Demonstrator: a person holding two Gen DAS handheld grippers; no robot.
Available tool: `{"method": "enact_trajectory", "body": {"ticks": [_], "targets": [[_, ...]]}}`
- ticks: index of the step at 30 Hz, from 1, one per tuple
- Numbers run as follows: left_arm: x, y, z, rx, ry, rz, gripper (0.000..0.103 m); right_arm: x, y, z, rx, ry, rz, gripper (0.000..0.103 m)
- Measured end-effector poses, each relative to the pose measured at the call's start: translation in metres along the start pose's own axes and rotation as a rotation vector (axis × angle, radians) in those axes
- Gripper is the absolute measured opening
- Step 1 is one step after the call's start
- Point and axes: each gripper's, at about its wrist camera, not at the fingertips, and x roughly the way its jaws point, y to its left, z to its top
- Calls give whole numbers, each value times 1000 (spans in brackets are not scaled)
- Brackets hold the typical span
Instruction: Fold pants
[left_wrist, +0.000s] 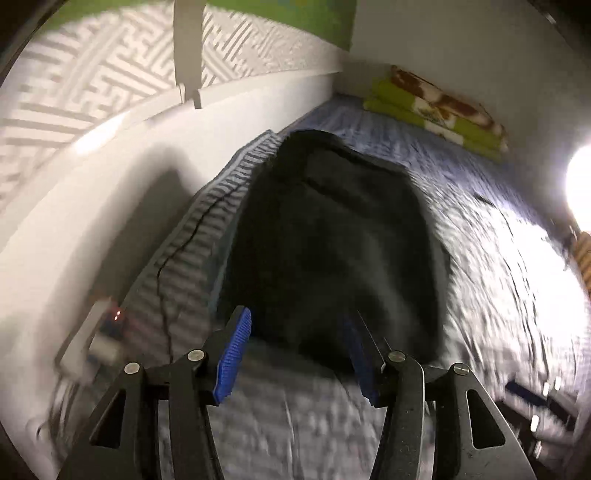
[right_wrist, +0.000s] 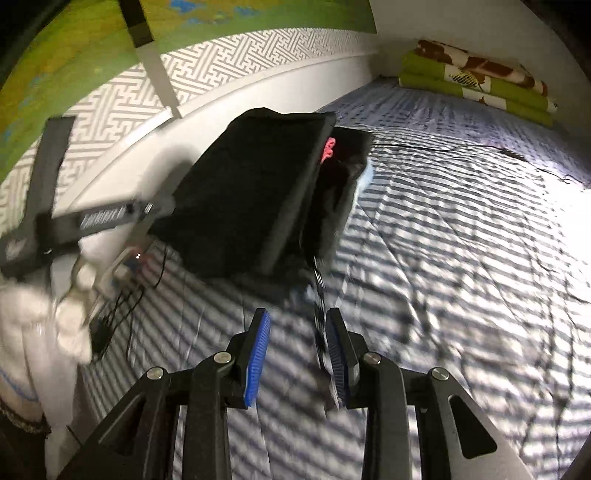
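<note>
Striped blue-grey quilt (right_wrist: 461, 240) over a bed, white wall on the left, patterned wallpaper (right_wrist: 122, 107) and a green poster (right_wrist: 74, 55) above. Folded green-and-brown blankets (right_wrist: 480, 86) stacked at far end against wall. Bright lamp glare (left_wrist: 580, 184) at right edge of left view.

Pants (right_wrist: 251, 199): black, folded into a thick rectangular bundle, lying on quilt near the wall-side edge. Bit of pink (right_wrist: 328, 149) showing at the open fold on the bundle's right side. Left view blurred; same dark bundle (left_wrist: 332, 236) straight ahead, near edge just beyond the fingertips.

Left gripper (left_wrist: 299, 350): jaws apart at medium width, blue pads clear, nothing between them, no contact with pants. Also seen from right view as a dark blurred frame (right_wrist: 74, 218) left of the bundle.

Right gripper (right_wrist: 297, 354): jaws narrow, not closed; a thin dark cord or strap (right_wrist: 319, 321) runs down just beside the right pad. Cannot tell whether it is pinched; left pad stands clear of it.

White sleeve (right_wrist: 33, 332) at lower left of right view. Small box with red LEDs (right_wrist: 129, 264) and black cables (right_wrist: 122, 302) on quilt by the wall.
</note>
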Motion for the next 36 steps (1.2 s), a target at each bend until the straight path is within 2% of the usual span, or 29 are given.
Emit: {"method": "enact_trajectory", "body": {"ticks": [3, 9, 12, 14, 17, 22, 24, 30, 36], "targets": [[-59, -26, -32, 40, -51, 30, 56, -35, 1, -21, -11, -5, -6, 29], [-163, -83, -89, 73, -112, 15, 60, -118, 5, -58, -41, -75, -42, 36], [-209, -107, -116, 83, -147, -4, 68, -161, 9, -80, -68, -118, -59, 46], [-235, -119, -134, 71, -173, -16, 72, -188, 10, -97, -71, -151, -77, 57], [-271, -133, -159, 44, -209, -25, 80, -218, 8, -118, -69, -180, -92, 63], [-312, -157, -197, 77, -217, -3, 90, -253, 3, -149, -60, -197, -130, 66], [-325, -161, -210, 65, -219, -9, 97, -264, 2, -161, -52, -206, -140, 66], [-347, -162, -245, 35, -212, 17, 100, -277, 9, -184, -48, -200, -120, 67], [-352, -156, -259, 32, -187, 23, 101, -284, 21, -207, -60, -187, -103, 67]]}}
